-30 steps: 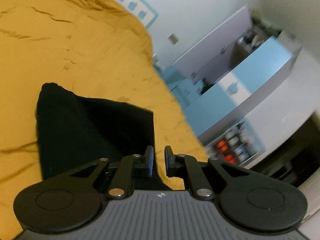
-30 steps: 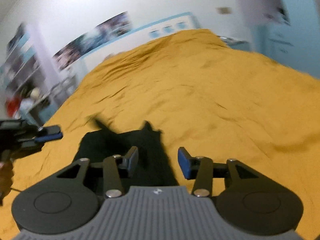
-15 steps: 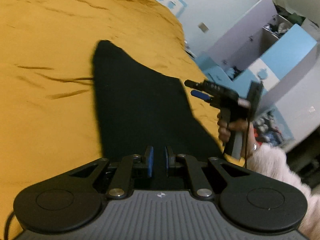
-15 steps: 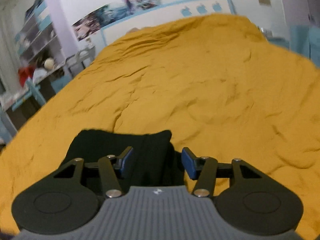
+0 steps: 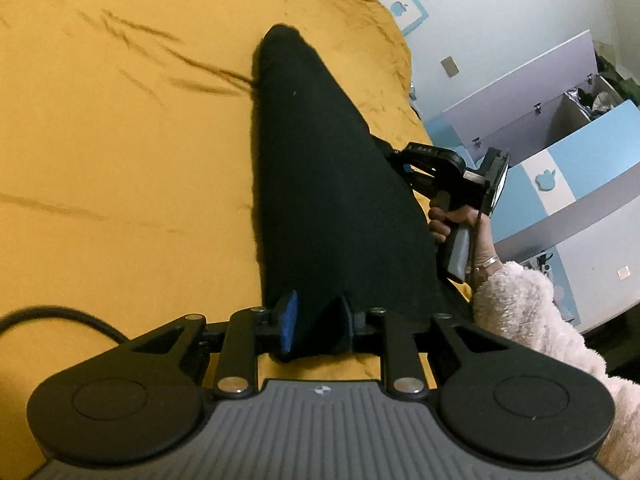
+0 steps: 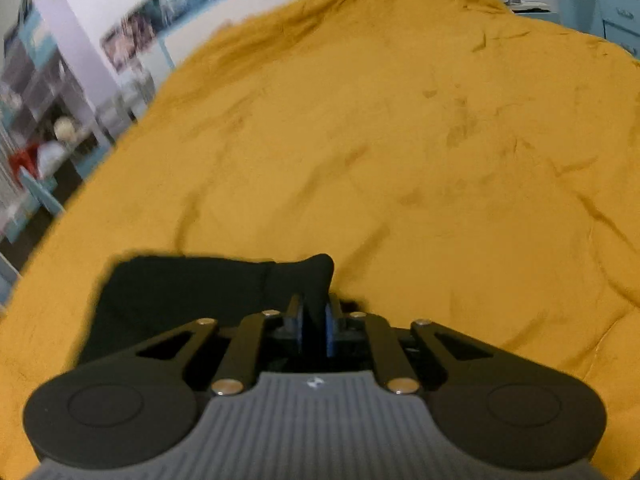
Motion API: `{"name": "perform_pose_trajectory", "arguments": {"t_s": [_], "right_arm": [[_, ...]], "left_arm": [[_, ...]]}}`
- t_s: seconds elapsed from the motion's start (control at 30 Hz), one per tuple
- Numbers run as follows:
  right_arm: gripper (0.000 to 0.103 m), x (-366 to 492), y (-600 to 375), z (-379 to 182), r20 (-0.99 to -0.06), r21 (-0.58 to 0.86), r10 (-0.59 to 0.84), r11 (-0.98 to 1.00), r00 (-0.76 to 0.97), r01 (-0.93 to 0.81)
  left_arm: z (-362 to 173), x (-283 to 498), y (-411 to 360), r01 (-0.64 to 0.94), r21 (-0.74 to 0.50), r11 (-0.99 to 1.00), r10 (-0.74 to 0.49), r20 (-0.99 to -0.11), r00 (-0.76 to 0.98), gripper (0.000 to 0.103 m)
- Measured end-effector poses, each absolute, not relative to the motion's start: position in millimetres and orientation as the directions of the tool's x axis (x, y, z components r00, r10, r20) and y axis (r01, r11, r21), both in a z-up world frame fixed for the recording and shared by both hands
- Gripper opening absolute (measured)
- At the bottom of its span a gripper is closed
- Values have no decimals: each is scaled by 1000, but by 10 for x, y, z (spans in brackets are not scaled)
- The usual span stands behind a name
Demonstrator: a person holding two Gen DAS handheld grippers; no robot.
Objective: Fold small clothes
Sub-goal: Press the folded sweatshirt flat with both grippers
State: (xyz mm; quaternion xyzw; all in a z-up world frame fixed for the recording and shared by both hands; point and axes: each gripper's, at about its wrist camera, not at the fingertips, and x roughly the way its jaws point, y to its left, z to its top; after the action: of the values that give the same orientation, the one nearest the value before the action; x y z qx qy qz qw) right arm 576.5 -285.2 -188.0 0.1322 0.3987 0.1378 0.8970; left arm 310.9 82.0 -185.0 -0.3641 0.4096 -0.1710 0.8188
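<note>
A small black garment (image 5: 320, 184) lies stretched on the mustard-yellow bedspread (image 5: 120, 140). My left gripper (image 5: 316, 326) has its blue-padded fingers part open around the garment's near end, with the cloth between them. My right gripper (image 6: 314, 326) is shut on a raised corner of the black garment (image 6: 192, 292). In the left wrist view the right gripper (image 5: 404, 166) shows at the garment's right edge, held by a hand in a fluffy sleeve.
The bedspread (image 6: 400, 140) stretches far ahead, wrinkled. Blue and lilac cupboards (image 5: 560, 152) stand past the bed's right edge. Shelves and a desk (image 6: 40, 132) stand to the left of the bed. A black cable (image 5: 60, 316) trails at the left.
My right gripper has closed on the garment's corner; it was open half a second ago. My left gripper's fingers have opened wider and the garment now lies more stretched out.
</note>
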Motion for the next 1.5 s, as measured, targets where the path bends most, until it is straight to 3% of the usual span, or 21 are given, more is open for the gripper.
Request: {"name": "perform_pose_trajectory", "arguments": {"t_s": [0.03,0.07,0.1,0.2,0.3,0.43,0.53,0.77,0.83,0.87,0.9,0.93,1.03,1.17,1.27,1.3,1.33,1.4,1.47,1.5], "right_arm": [[21,5727,-2906,-1833,-661,371,355,920,661,-124],[41,5674,-2981,-1764,-639,405,365,908,677,-107],[46,5586,-3078,-1674,-610,448,400,886,684,-118],[45,5110,-3361,-1367,-553,502,479,844,681,-186],[50,4511,-3637,-1216,-566,493,476,850,673,-186],[51,3783,-3978,-1287,-585,562,495,819,642,-120],[57,3441,-4043,-1393,-596,592,502,802,627,-80],[52,3266,-3998,-1604,-575,663,555,747,602,-55],[36,3332,-3967,-1616,-577,666,571,743,583,-68],[12,3348,-3948,-1624,-584,660,562,749,585,-59],[8,3357,-3948,-1625,-582,667,561,743,590,-48],[7,3344,-3971,-1600,-570,675,556,737,605,-41],[4,3276,-4007,-1467,-549,655,519,754,655,-49],[4,3357,-4024,-1706,-619,636,508,772,599,3],[6,3356,-4073,-1845,-617,660,516,751,594,33],[16,3352,-4077,-1841,-620,656,514,754,592,33],[20,3331,-4088,-1837,-616,657,516,753,596,28],[33,3325,-4093,-1775,-607,661,525,750,597,12],[44,3346,-4133,-1666,-579,663,533,748,617,-25],[54,3381,-4156,-1616,-565,660,531,750,632,-41]], "left_arm": [[-1845,3110,827,-18,-734,679,-576,-548,606,26],[-1820,3109,842,-12,-736,677,-580,-544,607,26],[-1806,3119,857,-7,-739,674,-584,-538,608,26],[-1758,3082,891,13,-752,659,-600,-516,612,26],[-1747,3022,950,4,-766,643,-596,-497,631,26],[-1810,2972,939,-17,-806,592,-619,-468,631,26],[-1941,3031,876,-14,-820,572,-656,-467,593,32],[-2170,3245,853,-43,-868,494,-702,-428,569,40],[-2210,3270,833,-37,-889,457,-725,-395,565,50],[-2224,3292,821,-37,-894,446,-729,-387,565,48],[-2231,3311,805,-40,-898,439,-733,-383,563,29],[-2239,3324,797,-53,-903,427,-740,-382,554,1],[-2118,3265,800,-3,-934,356,-783,-300,544,0],[-2086,3183,828,-37,-846,532,-709,-469,527,0],[-2160,3089,961,-58,-861,505,-708,-452,543,0],[-2139,3064,997,-52,-865,498,-706,-440,555,0],[-2113,3052,1023,-43,-869,492,-710,-429,559,1],[-2051,3047,1061,-50,-864,500,-691,-434,578,15],[-1986,3088,1077,-35,-853,520,-682,-440,584,50],[-1950,3110,1086,-35,-842,539,-666,-451,594,53]]}}
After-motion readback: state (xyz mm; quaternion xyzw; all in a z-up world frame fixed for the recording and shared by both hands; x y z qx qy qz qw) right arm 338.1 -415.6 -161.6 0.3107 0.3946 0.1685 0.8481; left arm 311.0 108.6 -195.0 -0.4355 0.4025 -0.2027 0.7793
